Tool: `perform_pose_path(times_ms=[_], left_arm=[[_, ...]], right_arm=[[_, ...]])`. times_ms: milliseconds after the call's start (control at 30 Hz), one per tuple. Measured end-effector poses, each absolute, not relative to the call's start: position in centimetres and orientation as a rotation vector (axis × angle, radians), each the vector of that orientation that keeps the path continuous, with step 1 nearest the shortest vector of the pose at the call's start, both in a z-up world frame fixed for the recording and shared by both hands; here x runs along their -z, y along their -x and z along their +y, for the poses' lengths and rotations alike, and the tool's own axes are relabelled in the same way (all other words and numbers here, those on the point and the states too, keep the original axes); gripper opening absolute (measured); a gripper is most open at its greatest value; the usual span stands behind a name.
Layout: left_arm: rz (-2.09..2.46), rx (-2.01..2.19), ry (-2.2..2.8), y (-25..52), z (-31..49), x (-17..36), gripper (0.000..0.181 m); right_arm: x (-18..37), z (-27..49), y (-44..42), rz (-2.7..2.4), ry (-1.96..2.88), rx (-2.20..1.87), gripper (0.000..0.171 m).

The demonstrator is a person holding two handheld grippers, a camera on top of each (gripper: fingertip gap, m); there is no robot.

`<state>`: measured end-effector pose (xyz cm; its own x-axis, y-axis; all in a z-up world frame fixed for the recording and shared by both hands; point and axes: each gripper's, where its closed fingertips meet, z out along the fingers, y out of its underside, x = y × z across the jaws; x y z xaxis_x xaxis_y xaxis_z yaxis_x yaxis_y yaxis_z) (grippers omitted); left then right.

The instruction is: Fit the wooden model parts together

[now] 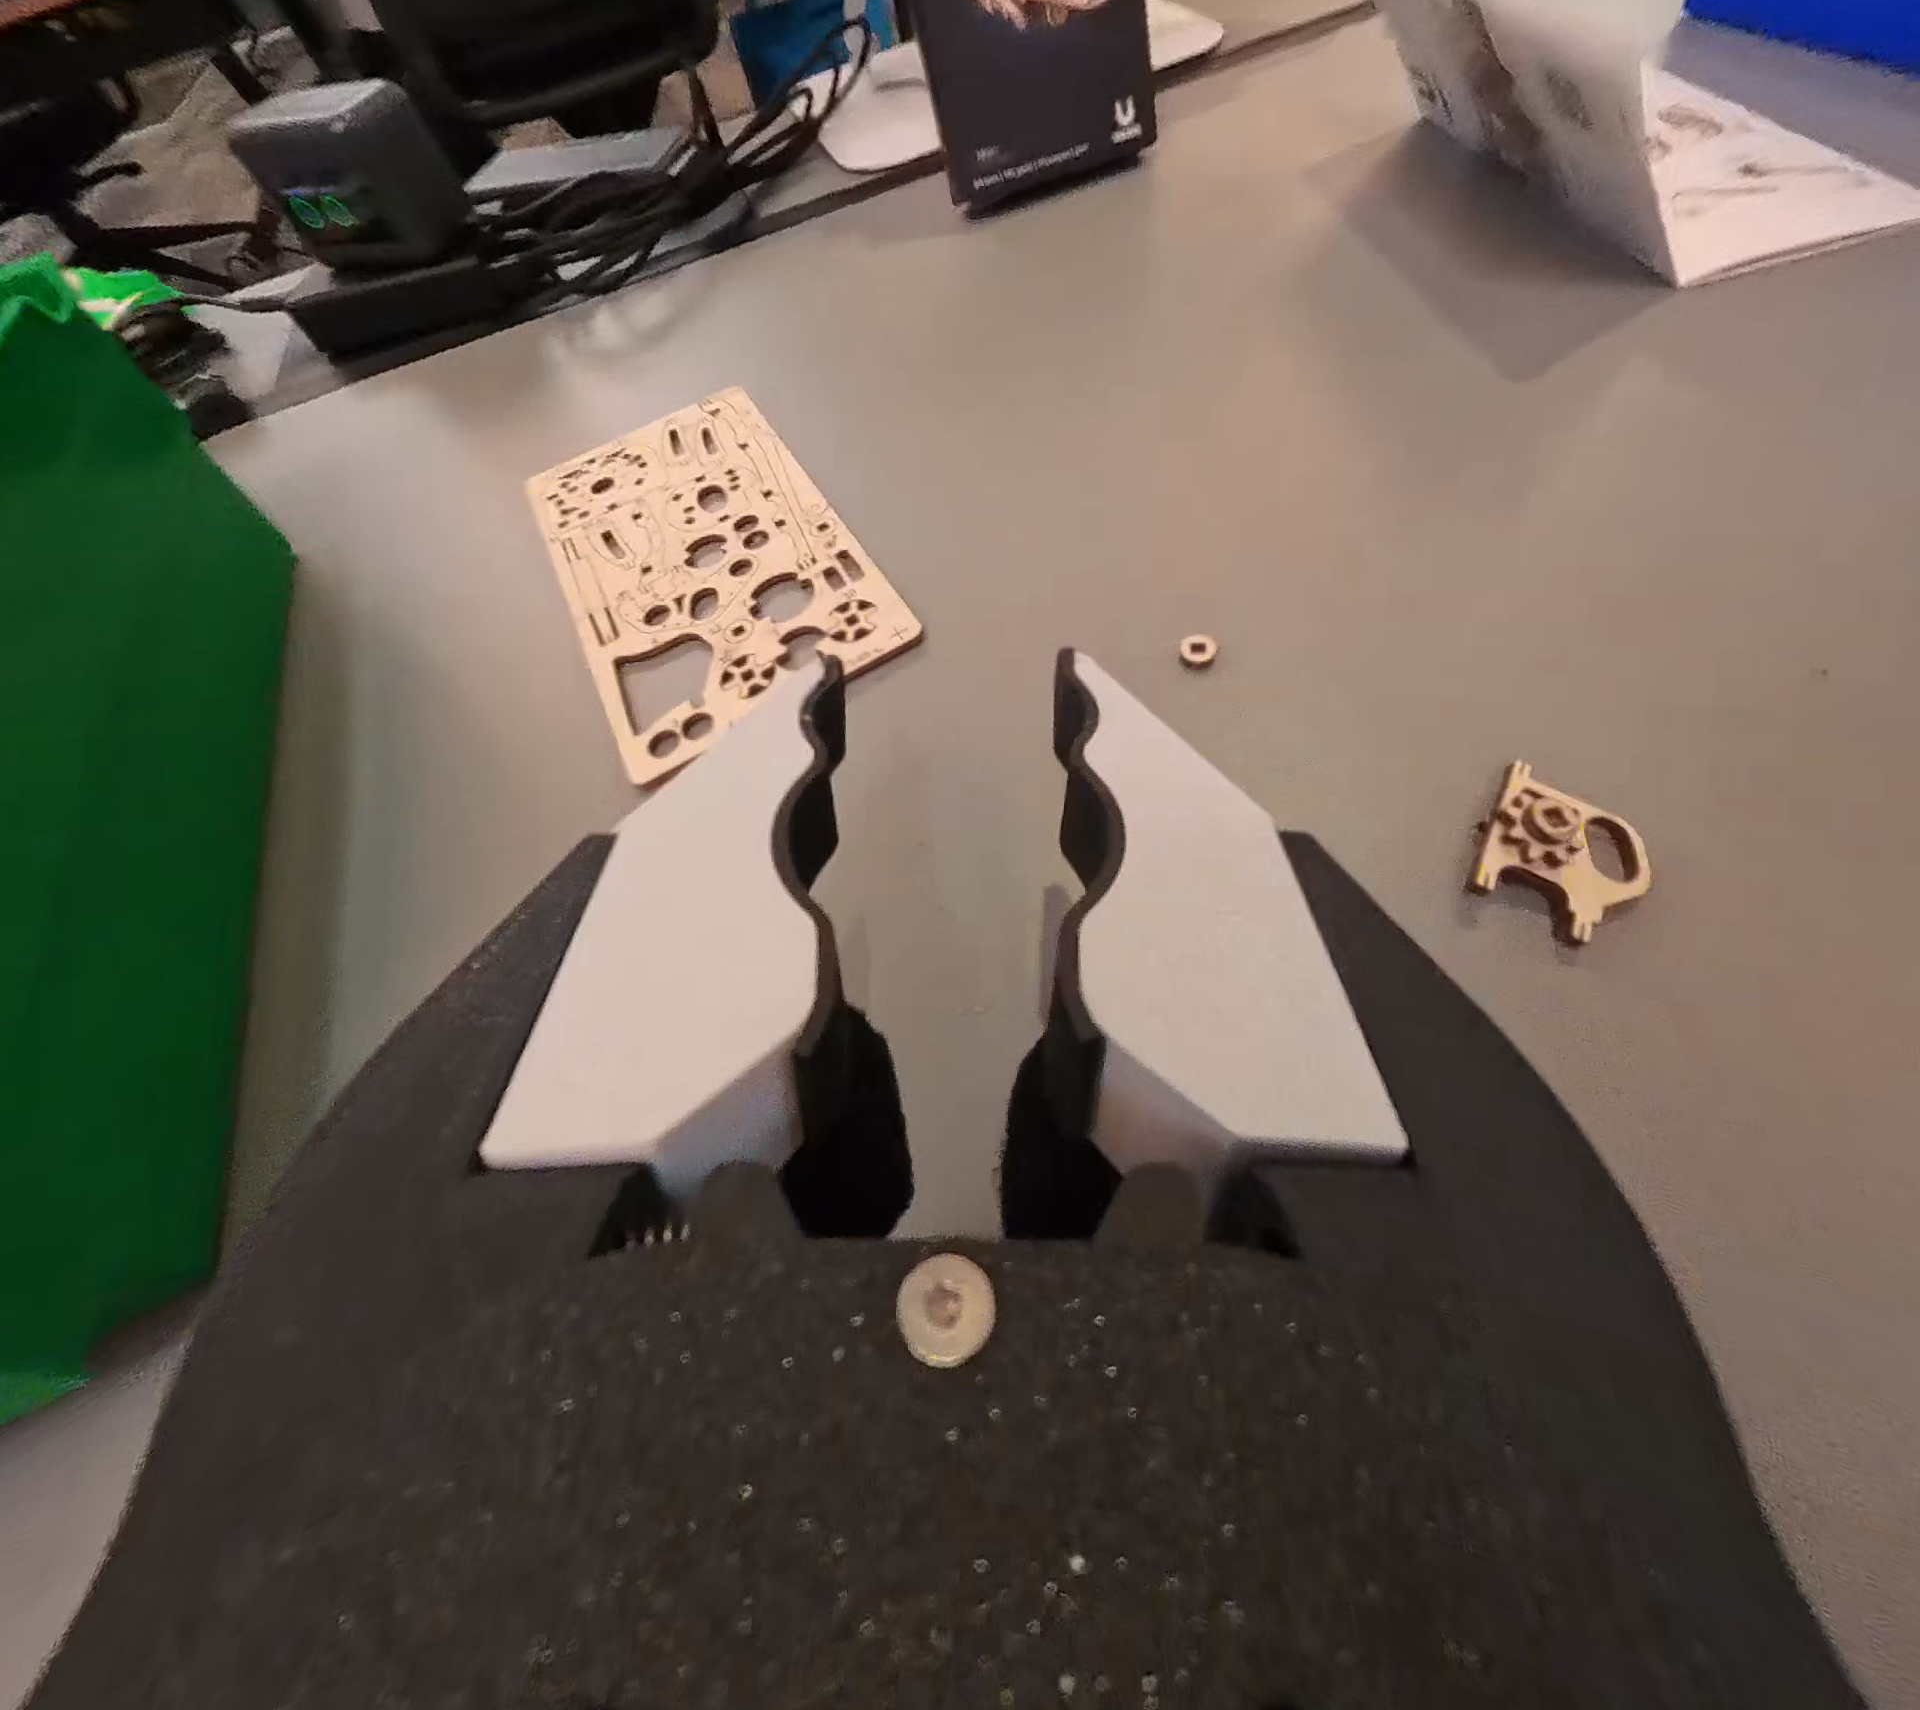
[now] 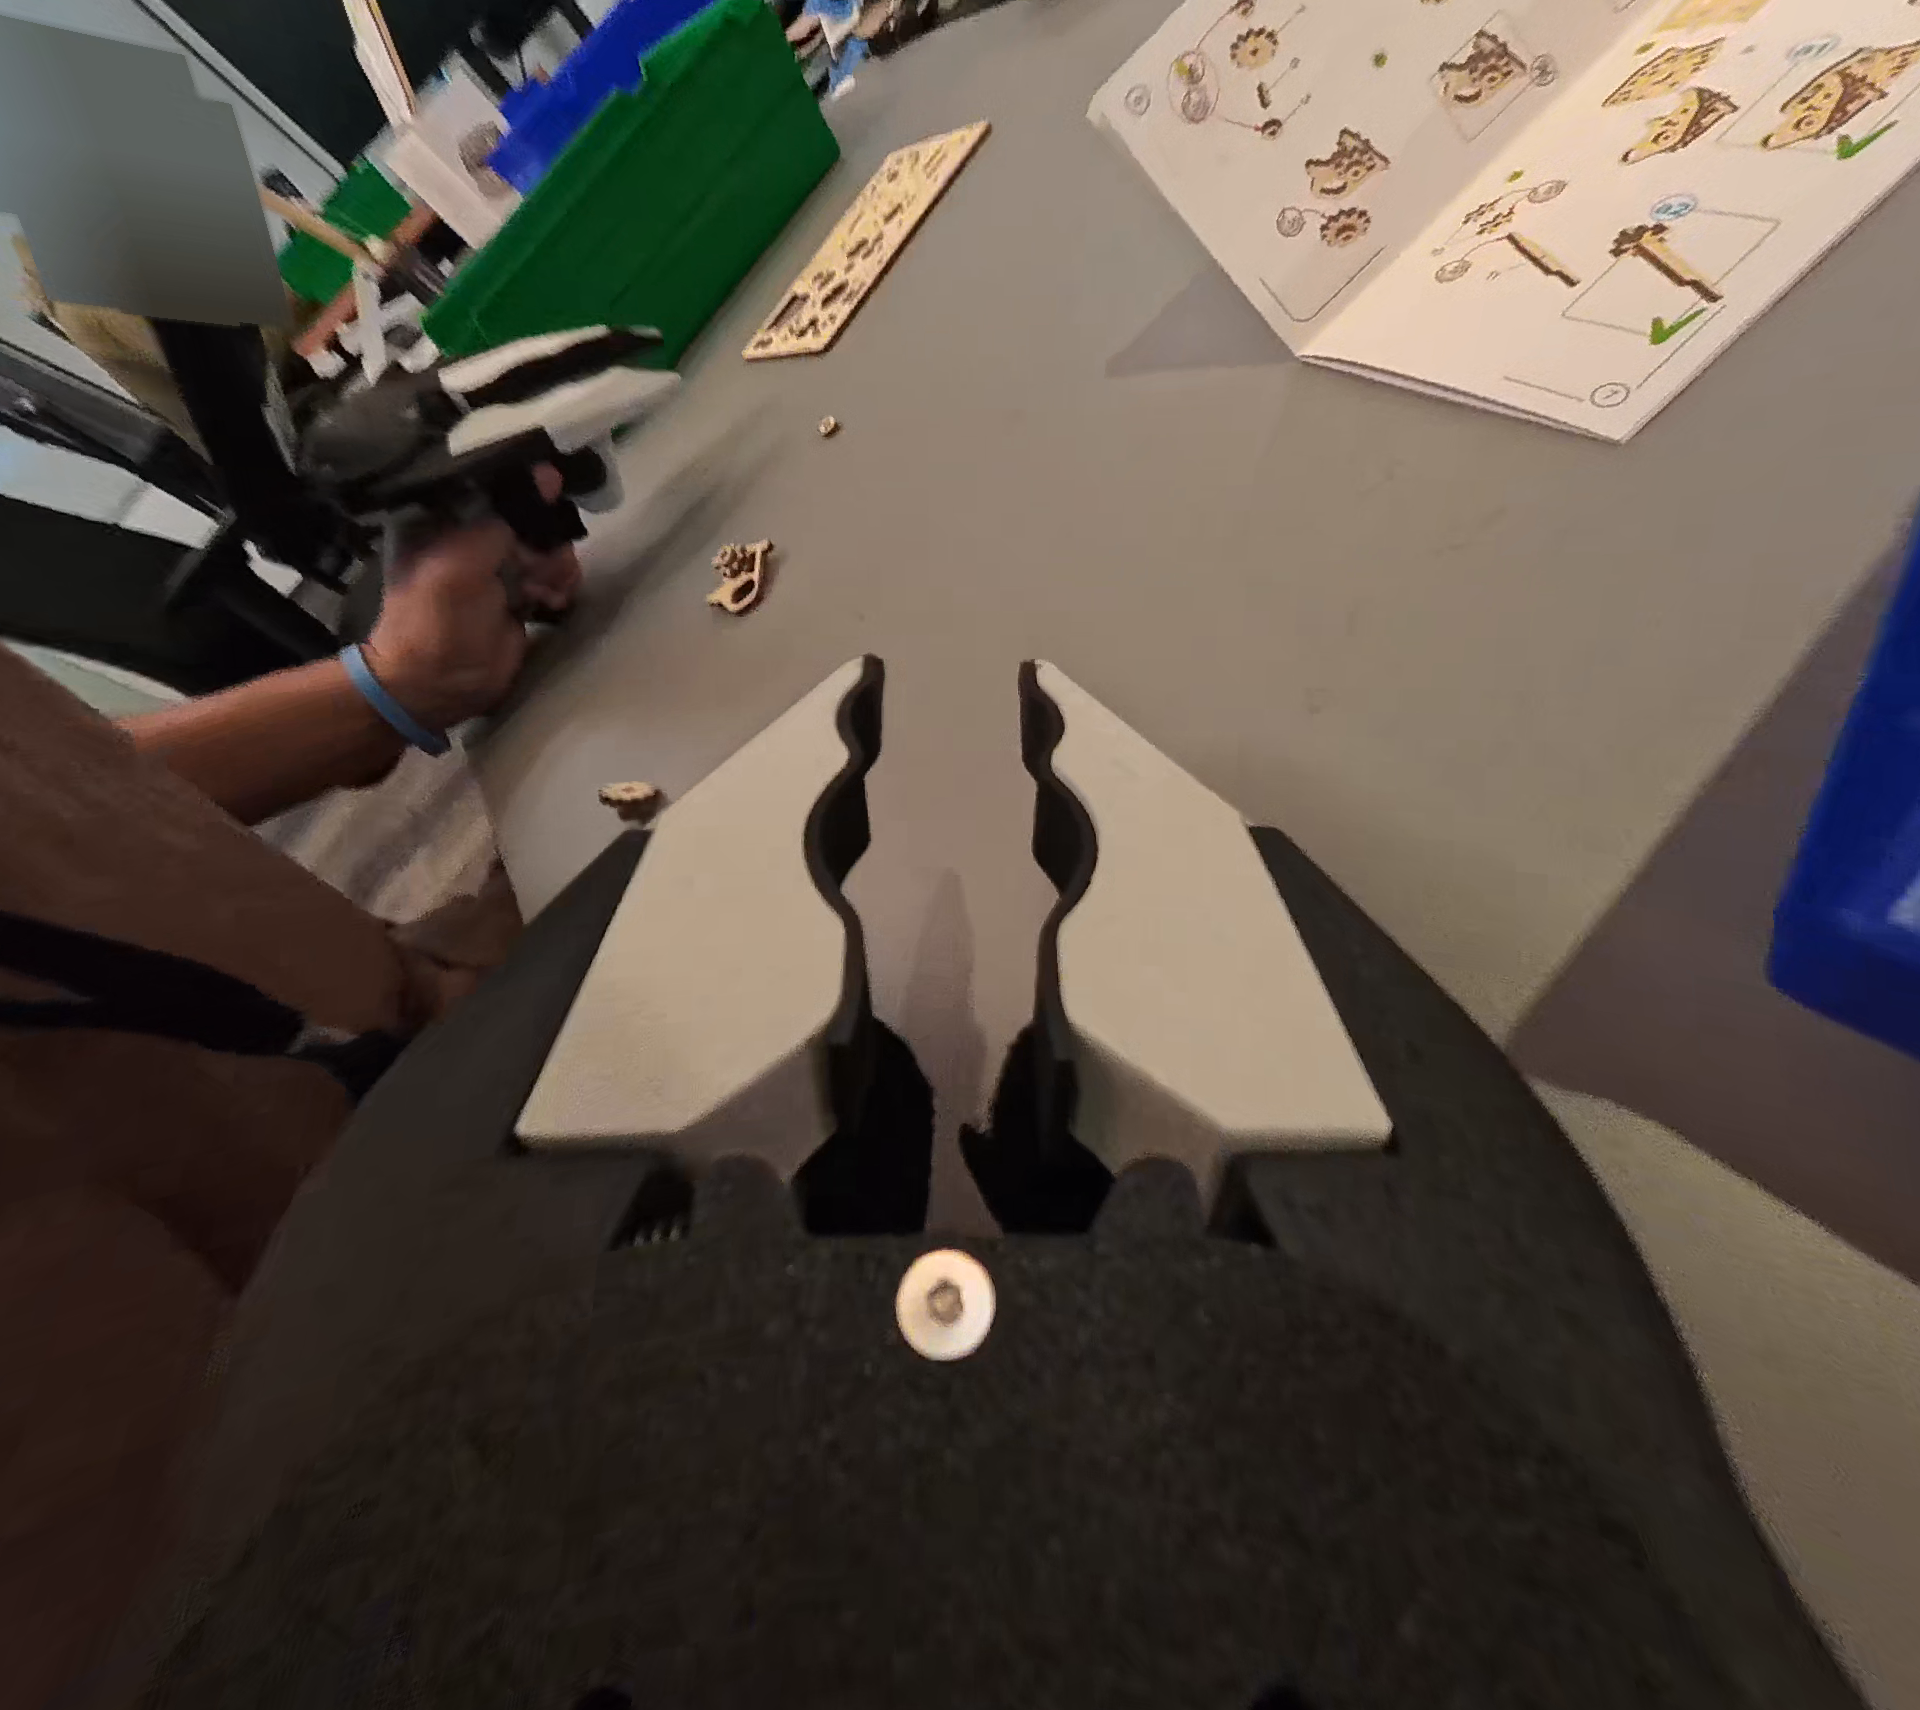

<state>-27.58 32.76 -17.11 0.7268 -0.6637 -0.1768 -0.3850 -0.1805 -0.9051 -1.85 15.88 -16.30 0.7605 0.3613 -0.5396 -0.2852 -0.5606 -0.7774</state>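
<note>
- Hovering left gripper point(image 1: 943, 673): jaws parted, empty, above grey table point(image 1: 1299, 517), lower centre.
- Right gripper point(image 2: 951, 673): parted, empty.
- Hand point(image 2: 457, 621) gripping left handle, centre left.

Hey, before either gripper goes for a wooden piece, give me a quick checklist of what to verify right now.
1. Left gripper open, empty: ok.
2. Right gripper open, empty: ok.
3. Plate with gear lying free on the table: ok.
4. Small ring lying apart from other parts: ok.
5. Loose gear near the table edge: not ok.
6. Which part mates first: cannot tell.
</note>
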Motion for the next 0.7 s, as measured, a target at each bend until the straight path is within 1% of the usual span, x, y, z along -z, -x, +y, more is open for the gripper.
perform_pose_path(times_ms=[200,467,700], left_arm=[[0.891,0.307,1.926,27.1,33.0,19.3,0.037],[0.940,0.273,1.954,26.8,32.9,20.1,0.036],[0.967,0.237,1.971,26.8,32.9,20.6,0.035]], right_arm=[[16.2,16.0,0.5,-0.002,1.964,-0.840,0.025],[17.3,16.0,-0.6,-0.034,2.011,-0.701,0.025],[17.9,15.4,-0.2,-0.030,2.026,-0.754,0.025]])
